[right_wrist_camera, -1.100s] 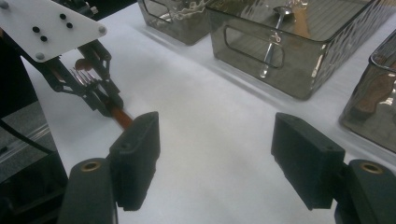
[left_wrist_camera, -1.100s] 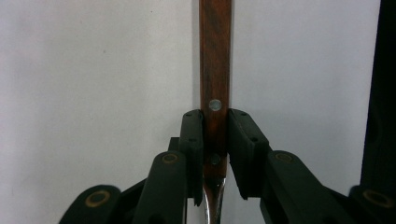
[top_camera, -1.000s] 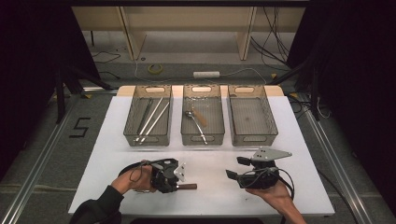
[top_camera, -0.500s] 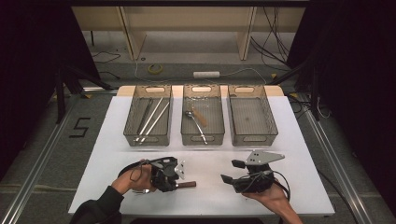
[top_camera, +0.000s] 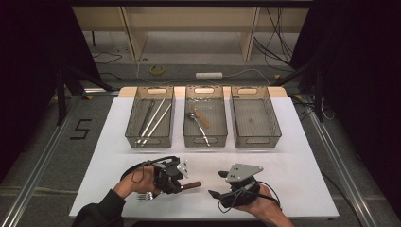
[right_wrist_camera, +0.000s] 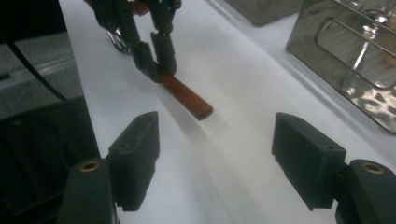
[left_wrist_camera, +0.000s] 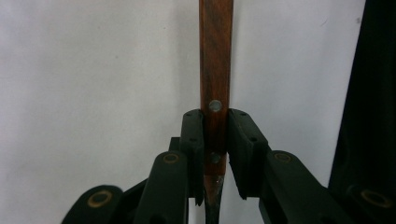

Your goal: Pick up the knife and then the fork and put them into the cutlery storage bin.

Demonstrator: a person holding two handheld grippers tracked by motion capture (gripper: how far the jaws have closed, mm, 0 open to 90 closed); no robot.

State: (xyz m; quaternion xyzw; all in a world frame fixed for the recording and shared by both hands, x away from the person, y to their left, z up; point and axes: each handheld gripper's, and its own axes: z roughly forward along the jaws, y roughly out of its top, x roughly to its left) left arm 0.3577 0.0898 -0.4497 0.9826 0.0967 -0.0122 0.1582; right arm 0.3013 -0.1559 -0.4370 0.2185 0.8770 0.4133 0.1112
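Left tool grasping fork handle | right tool released | tines: high view

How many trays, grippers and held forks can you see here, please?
Trays: 3
Grippers: 2
Fork, held: 1
Total: 6

Left tool clamped, right tool agape.

The right gripper is gaping over the table; at eleven o'clock, the left gripper is clamping a wooden handle.
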